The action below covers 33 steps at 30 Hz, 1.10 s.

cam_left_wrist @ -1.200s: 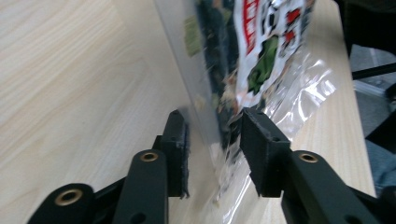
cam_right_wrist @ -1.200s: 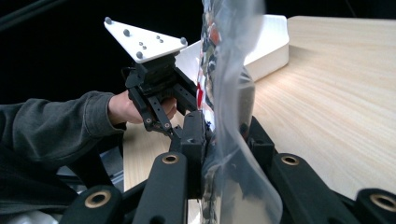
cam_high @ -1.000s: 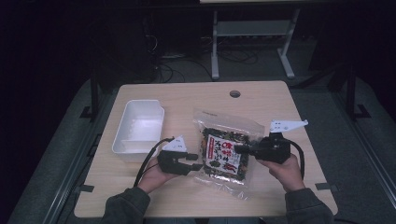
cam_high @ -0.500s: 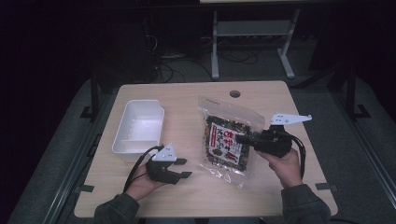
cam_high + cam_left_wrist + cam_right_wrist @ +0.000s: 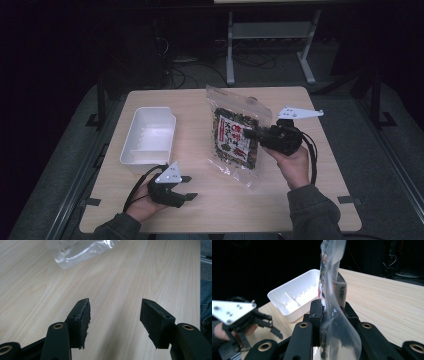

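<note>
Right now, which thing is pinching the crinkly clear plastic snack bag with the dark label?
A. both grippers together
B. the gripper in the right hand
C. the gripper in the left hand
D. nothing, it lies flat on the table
B: the right gripper is shut on the clear plastic snack bag and holds it up, while the left gripper is open with nothing between its jaws.

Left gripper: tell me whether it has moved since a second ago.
Yes. The left gripper has let go of the snack bag and pulled back toward the table's near edge, below the white tray; its jaws have just been opening, empty.
</note>
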### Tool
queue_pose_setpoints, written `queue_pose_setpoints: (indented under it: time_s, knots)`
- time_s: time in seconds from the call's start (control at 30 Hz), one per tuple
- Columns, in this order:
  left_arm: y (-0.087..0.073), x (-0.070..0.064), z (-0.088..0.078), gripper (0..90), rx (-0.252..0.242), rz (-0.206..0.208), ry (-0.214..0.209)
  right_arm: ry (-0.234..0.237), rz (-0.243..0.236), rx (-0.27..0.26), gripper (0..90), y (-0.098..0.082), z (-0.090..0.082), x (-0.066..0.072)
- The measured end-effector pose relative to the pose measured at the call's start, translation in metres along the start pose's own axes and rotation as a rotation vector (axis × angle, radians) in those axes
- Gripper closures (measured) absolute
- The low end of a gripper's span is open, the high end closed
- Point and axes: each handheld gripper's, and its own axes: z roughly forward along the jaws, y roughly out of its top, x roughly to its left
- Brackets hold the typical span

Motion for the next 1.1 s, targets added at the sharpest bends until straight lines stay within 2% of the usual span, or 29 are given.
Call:
queue_pose_setpoints:
  time_s: [0.37,0.57,1.1]
  knots:
    - [-0.008,-0.002,-0.007,36.8,0.022,0.005,0.021,-0.026,0.01,-0.026,74.9,0.013,0.021,0.004]
    - [-0.014,-0.002,-0.011,33.2,0.031,-0.009,0.03,-0.045,0.018,-0.033,74.9,0.019,0.034,0.006]
    - [-0.023,-0.004,-0.021,27.2,0.049,-0.006,0.068,-0.076,0.005,-0.064,74.9,0.038,0.062,0.019]
